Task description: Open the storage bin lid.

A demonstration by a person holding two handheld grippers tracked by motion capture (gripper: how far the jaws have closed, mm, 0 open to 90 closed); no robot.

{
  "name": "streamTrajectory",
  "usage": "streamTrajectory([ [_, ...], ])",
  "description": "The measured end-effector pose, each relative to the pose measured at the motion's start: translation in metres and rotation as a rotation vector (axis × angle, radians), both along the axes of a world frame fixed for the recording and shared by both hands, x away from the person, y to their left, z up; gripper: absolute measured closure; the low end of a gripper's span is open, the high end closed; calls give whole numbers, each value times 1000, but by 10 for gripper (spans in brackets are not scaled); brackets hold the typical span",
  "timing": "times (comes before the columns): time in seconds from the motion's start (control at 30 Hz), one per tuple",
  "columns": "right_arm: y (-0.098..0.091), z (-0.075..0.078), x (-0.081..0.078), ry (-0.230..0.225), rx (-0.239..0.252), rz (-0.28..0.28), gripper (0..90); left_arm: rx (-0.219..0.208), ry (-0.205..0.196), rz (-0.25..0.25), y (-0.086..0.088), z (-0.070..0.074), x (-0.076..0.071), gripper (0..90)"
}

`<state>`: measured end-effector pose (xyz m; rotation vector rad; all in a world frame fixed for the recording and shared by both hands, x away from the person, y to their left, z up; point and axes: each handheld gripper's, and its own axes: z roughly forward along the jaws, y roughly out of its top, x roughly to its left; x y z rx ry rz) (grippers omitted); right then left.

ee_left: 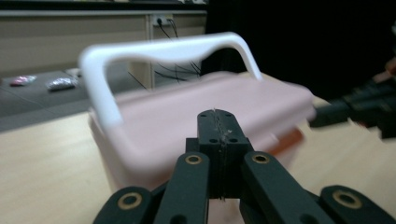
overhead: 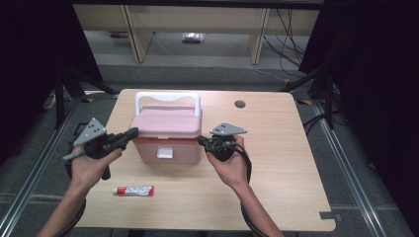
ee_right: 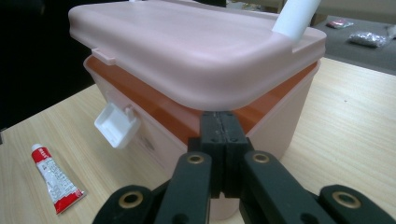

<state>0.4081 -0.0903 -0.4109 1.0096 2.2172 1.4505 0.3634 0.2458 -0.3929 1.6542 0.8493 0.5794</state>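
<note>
Facing the person, box (overhead: 167, 140) crosswise.

The pink plastic storage box with white handle (ee_left: 187, 121) appears motion-blurred, its base hidden behind the closed left gripper (ee_left: 217, 128).

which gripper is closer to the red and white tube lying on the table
Left. The left gripper is at the pink box's left side, above and slightly left of the tube. The right gripper is at the box's right side, farther off.

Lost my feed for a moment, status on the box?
Left gripper and right gripper shut, tips at lid edges. Pink box: lid lifted ajar, latch undone. Tube lies clear.
</note>
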Motion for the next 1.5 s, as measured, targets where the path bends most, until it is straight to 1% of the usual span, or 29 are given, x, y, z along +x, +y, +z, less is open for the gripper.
streamTrajectory([
  [0.1, 0, 1, 0, -13, 0, -1, 900, 22, 24, -7, -7, -19, -2, 898],
  [0.13, 0, 2, 0, -13, 2, -4, 900, 23, 45, -5, -9, -25, -1, 899],
  [0.2, 0, 3, -1, 2, 15, -11, 900, -2, 70, 14, -12, -35, 3, 898],
  [0.23, 0, 3, 0, -14, 3, -1, 900, -1, 58, 18, -12, -38, 7, 898],
  [0.27, 0, 3, -1, -2, 15, -11, 900, -6, 48, 33, -14, -40, 12, 899],
  [0.43, 0, 4, 0, -11, 6, -4, 900, -18, 52, 67, -17, -38, 19, 899],
  [0.47, 0, 4, 0, -12, 5, -5, 900, -27, 31, 60, -17, -38, 23, 898],
  [0.5, 0, 4, 0, -15, 4, -2, 900, -30, 56, 87, -18, -36, 22, 899],
  [0.53, -1, 4, 0, -25, 4, -1, 900, -32, 45, 87, -18, -36, 24, 899],
  [0.63, 0, 5, -3, -1, 17, -8, 900, -43, 44, 98, -20, -34, 26, 898],
  [0.7, -2, 6, -3, -20, -7, -6, 900, -51, 39, 100, -21, -34, 26, 899],
  [0.73, -1, 6, -5, -9, -4, -14, 900, -54, 38, 99, -21, -34, 26, 899],
  [0.77, 0, 6, -5, -6, -3, 13, 900, -54, 35, 98, -22, -33, 26, 899],
  [0.8, 0, 5, -7, -11, -17, 15, 900, -51, 32, 96, -22, -32, 27, 898],
  [0.83, 6, 2, -13, 14, -13, 31, 900, -50, 28, 91, -23, -31, 27, 898],
  [0.9, 10, 0, -15, 21, -22, 45, 900, -56, 28, 93, -23, -30, 27, 898],
  [0.93, 13, -1, -17, 13, -46, 63, 900, -55, 23, 94, -23, -29, 28, 899],
  [0.97, 18, -4, -17, 9, -49, 76, 900, -61, 26, 95, -24, -27, 28, 898],
  [1.0, 23, -6, -19, 27, -47, 87, 900, -57, 19, 90, -24, -26, 29, 899],
  [1.03, 31, -9, -19, 24, -70, 108, 900, -60, 22, 93, -25, -25, 29, 898],
  [1.1, 35, -10, -17, 11, -79, 125, 900, -53, 5, 82, -24, -22, 31, 898],
  [1.13, 39, -11, -19, 26, -64, 115, 900, -55, 8, 85, -24, -21, 32, 898],
  [1.17, 44, -11, -17, 20, -88, 131, 900, -60, 13, 89, -25, -20, 33, 898],
  [1.23, 48, -12, -17, 28, -75, 129, 900, -63, 13, 92, -25, -19, 33, 898],
  [1.27, 50, -12, -16, 21, -94, 139, 900, -65, 15, 94, -25, -18, 34, 898],
  [1.33, 56, -13, -16, 35, -90, 145, 900, -67, 11, 92, -25, -17, 35, 898],
  [1.37, 58, -13, -14, 2, -99, 158, 900, -68, 12, 93, -25, -16, 35, 898],
  [1.4, 62, -14, -15, 27, -89, 160, 900, -67, 11, 91, -25, -15, 36, 898],
  [1.5, 69, -12, -14, 29, -90, 172, 900, -69, 14, 93, -25, -14, 38, 898],
])
